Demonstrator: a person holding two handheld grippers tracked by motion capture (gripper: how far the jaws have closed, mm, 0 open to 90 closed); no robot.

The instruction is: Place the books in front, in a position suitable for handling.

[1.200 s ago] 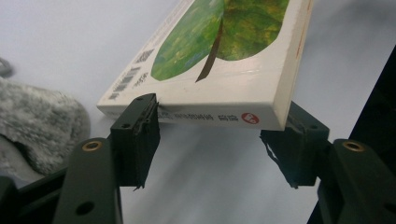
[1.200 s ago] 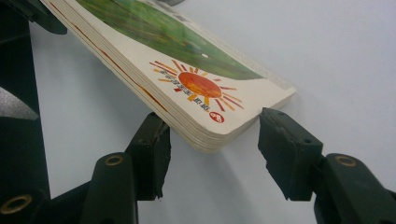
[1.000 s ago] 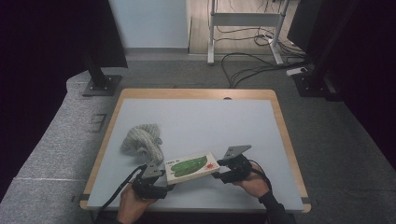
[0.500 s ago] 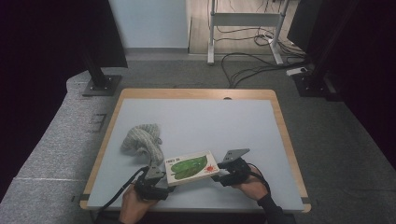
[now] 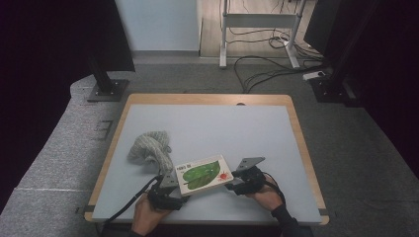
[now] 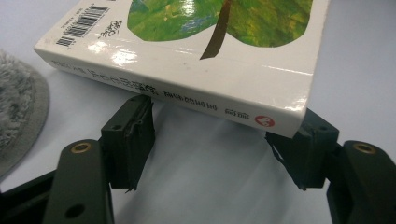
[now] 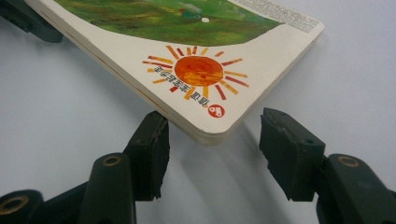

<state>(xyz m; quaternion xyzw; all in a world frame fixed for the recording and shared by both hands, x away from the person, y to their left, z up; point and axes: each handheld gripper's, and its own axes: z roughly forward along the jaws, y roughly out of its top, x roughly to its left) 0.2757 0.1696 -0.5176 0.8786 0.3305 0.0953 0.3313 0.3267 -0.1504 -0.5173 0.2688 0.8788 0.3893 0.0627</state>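
Book (image 5: 202,174) between two open hand-held grippers

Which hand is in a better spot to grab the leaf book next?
Probably the left gripper: its open jaws sit square at the book's spine. The right gripper faces only a rounded corner, a slippier hold.

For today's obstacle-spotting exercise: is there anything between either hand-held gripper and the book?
Nothing visible. The book sits directly at the left hand-held gripper and the right hand-held gripper. The grey knitted cloth lies off to the side, not between them.
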